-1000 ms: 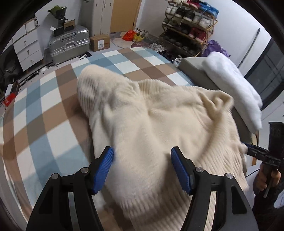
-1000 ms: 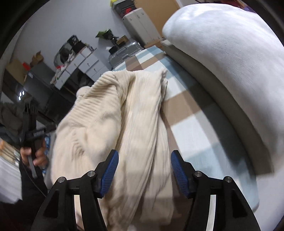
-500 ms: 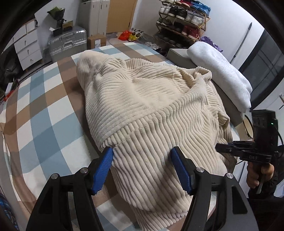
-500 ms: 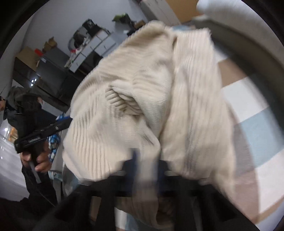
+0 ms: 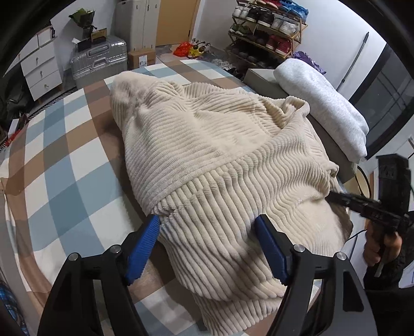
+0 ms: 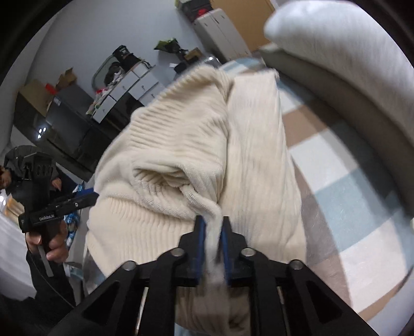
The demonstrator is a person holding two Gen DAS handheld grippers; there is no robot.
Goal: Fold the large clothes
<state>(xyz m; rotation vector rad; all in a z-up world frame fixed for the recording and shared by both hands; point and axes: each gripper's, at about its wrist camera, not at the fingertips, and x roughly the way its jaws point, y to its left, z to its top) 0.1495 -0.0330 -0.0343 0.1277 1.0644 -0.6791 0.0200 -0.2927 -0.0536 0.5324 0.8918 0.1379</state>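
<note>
in the left wrist view, a large cream ribbed sweater [image 5: 220, 165] lies heaped on a bed [image 5: 59, 165] covered in a blue, brown and white check. the left gripper [image 5: 207, 232] hangs over the near hem with its blue pads spread wide and its jaws opening; the ribbed hem lies between and under the pads, the left pad right at the edge of the knit, neither visibly pressing it. at the right edge of the sweater the right gripper [image 5: 333, 197] reaches in with its tip against the fabric, a hand [image 5: 380, 245] wrapped around its handle (a dark sleeve below). beyond the sweater a folded white blanket [image 5: 323, 106] rests on a grey block along the bed's right side. further back stand a silver suitcase [image 5: 99, 60], a white drawer unit [image 5: 41, 69] and a shoe rack [image 5: 266, 23].

in the right wrist view, somewhat blurred, the right gripper [image 6: 212, 232] has its pads close together with a fold of the cream sweater [image 6: 181, 160] pinched between them, though its jaws are opening. the sweater bulges up in front, over the checked bed [image 6: 349, 186]. at the left, the left gripper [image 6: 85, 197] points at the sweater's edge, held by a hand [image 6: 49, 240].
</note>
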